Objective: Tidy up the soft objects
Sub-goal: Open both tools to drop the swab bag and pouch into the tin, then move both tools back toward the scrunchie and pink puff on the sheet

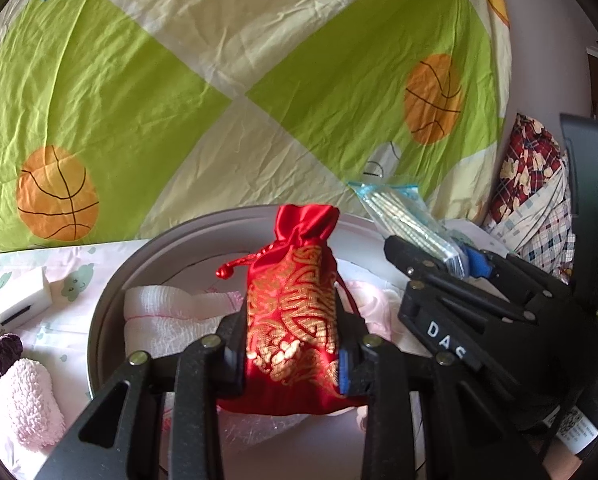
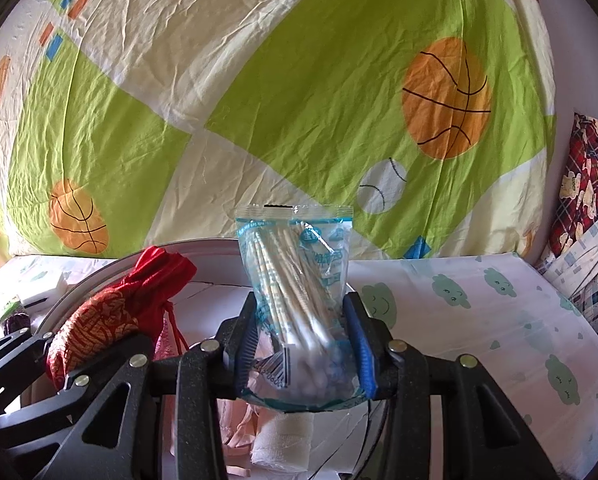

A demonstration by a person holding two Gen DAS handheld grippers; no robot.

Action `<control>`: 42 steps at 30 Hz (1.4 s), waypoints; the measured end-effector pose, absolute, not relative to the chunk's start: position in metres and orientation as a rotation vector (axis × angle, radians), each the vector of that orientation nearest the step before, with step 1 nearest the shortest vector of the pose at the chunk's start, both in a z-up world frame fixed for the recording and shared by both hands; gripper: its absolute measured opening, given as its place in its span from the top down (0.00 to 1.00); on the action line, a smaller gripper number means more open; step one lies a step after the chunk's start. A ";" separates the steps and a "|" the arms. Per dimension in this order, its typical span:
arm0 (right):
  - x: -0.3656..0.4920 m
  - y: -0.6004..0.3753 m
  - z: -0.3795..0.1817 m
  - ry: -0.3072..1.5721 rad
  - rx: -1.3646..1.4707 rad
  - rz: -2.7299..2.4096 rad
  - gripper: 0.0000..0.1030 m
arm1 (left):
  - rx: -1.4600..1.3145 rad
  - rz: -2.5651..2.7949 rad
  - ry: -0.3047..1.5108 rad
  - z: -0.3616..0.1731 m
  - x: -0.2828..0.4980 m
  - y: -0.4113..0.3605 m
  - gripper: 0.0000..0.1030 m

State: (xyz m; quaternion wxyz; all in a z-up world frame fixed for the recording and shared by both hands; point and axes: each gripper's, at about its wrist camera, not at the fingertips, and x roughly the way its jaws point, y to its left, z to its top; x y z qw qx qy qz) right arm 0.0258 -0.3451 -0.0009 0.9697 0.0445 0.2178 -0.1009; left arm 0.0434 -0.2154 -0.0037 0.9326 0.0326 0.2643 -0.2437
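My left gripper (image 1: 293, 344) is shut on a red drawstring pouch with gold pattern (image 1: 295, 312) and holds it upright over a round grey tray (image 1: 111, 304). The pouch also shows in the right wrist view (image 2: 111, 316), at the left. My right gripper (image 2: 303, 340) is shut on a clear packet of cotton swabs (image 2: 295, 280), held upright over the tray's right side. In the left wrist view the right gripper (image 1: 439, 256) and its packet (image 1: 403, 216) are at the right. A white gauze roll (image 1: 155, 316) and pink cloth (image 1: 371, 308) lie in the tray.
A pink fluffy cloth (image 1: 31, 400), a dark purple item (image 1: 3, 354) and a white block (image 1: 27, 296) lie left of the tray on a cloud-print sheet (image 2: 499, 320). A green basketball-print quilt (image 2: 299, 100) rises behind. Plaid fabric (image 2: 587, 208) is piled at right.
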 end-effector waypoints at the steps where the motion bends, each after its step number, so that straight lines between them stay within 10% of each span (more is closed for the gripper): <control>1: 0.025 -0.346 -0.001 0.438 0.098 -0.199 0.53 | 0.068 -0.497 0.545 -0.004 0.044 -0.215 0.60; 7: 0.015 -0.366 0.000 0.389 0.238 -0.189 0.29 | 0.046 -0.402 0.501 0.002 0.040 -0.201 0.00; 42: -0.051 -0.314 0.027 0.005 0.089 -0.351 0.14 | 0.185 -0.242 0.276 0.015 -0.001 -0.144 0.00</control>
